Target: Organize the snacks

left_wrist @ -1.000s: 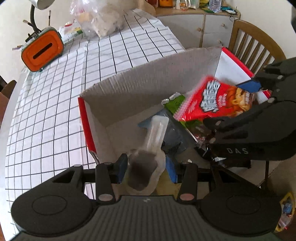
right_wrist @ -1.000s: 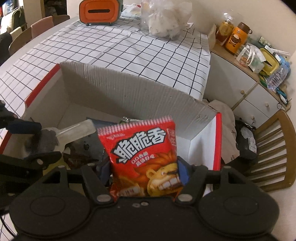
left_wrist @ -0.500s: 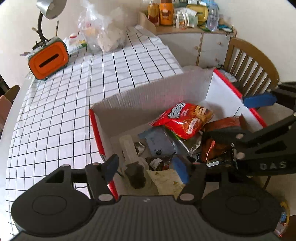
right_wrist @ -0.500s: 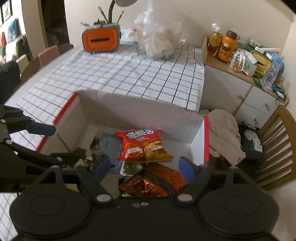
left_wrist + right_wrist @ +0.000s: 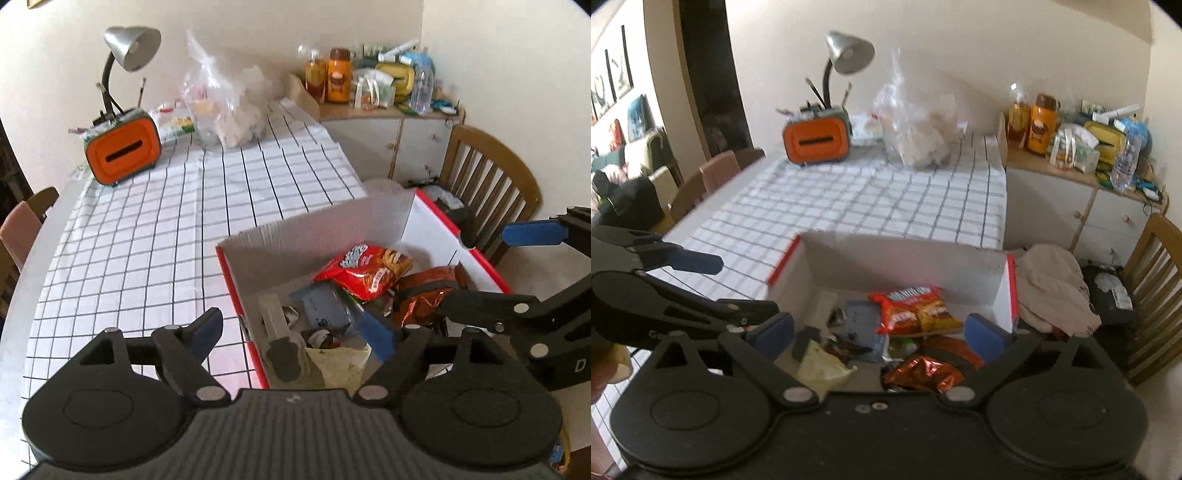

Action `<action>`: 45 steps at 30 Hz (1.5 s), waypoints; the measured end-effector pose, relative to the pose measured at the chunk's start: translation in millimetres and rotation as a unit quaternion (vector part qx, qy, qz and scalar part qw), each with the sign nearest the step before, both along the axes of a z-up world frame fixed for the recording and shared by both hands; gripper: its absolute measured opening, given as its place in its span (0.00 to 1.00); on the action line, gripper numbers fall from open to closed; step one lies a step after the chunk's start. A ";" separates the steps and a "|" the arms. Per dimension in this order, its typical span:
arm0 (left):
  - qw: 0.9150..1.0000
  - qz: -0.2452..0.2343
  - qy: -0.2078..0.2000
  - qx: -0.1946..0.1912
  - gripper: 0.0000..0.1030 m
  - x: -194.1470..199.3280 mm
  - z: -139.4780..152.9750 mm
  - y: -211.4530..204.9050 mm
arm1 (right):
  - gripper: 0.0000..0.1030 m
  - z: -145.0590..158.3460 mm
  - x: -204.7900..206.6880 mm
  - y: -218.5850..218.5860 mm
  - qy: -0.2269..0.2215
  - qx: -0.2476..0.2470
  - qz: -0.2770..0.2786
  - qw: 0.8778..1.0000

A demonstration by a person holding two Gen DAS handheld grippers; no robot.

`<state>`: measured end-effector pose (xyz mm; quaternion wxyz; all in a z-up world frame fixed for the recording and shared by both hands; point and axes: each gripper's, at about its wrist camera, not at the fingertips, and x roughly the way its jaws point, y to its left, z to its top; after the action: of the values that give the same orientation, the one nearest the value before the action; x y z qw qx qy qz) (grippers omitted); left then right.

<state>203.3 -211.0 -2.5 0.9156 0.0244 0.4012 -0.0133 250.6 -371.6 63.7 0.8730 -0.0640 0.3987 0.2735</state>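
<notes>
We are hovering both grippers, left gripper [image 5: 291, 334] and right gripper [image 5: 879, 330], jaws just spreading, released and empty, above the box [image 5: 317, 225] at the table's [image 5: 147, 236] near-right edge.

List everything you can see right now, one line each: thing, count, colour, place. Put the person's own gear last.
cardboard box: 1, white and red, at the table's near edge, open
red snack bag: 1, red, in the box, on top of the other packets
foil snack bag: 1, orange-brown, in the box, right side
pale pouch: 1, clear with dark contents, in the box, left side
blue-grey packet: 1, in the box, middle
tablecloth: 1, white with black grid, over the table
orange holder: 1, orange, far end of the table
desk lamp: 1, silver, behind the holder
plastic bag: 1, clear, far end of the table
wooden chair: 1, brown, beside the box
cabinet: 1, white, cluttered top
left gripper: 1, black, blue fingers, open, empty
right gripper: 1, black, blue fingers, open, empty
</notes>
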 end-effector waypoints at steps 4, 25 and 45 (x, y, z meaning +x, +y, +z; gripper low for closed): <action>1.000 -0.003 -0.018 -0.005 0.82 -13.3 8.6 4.6 | 0.99 9.5 -13.8 -0.6 -0.019 0.024 -0.001 1.000; 0.997 -0.021 -0.074 -0.032 0.98 -59.9 32.9 6.6 | 1.00 31.6 -69.0 -22.7 -0.072 0.085 -0.049 0.993; 0.997 -0.004 -0.065 -0.048 0.98 -56.7 28.1 7.5 | 1.00 22.4 -72.6 -29.4 -0.064 0.094 -0.066 0.991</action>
<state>146.6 -203.5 25.6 0.9398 -0.0176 0.3397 -0.0344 178.0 -401.0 86.2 0.9148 0.0272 0.3183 0.2471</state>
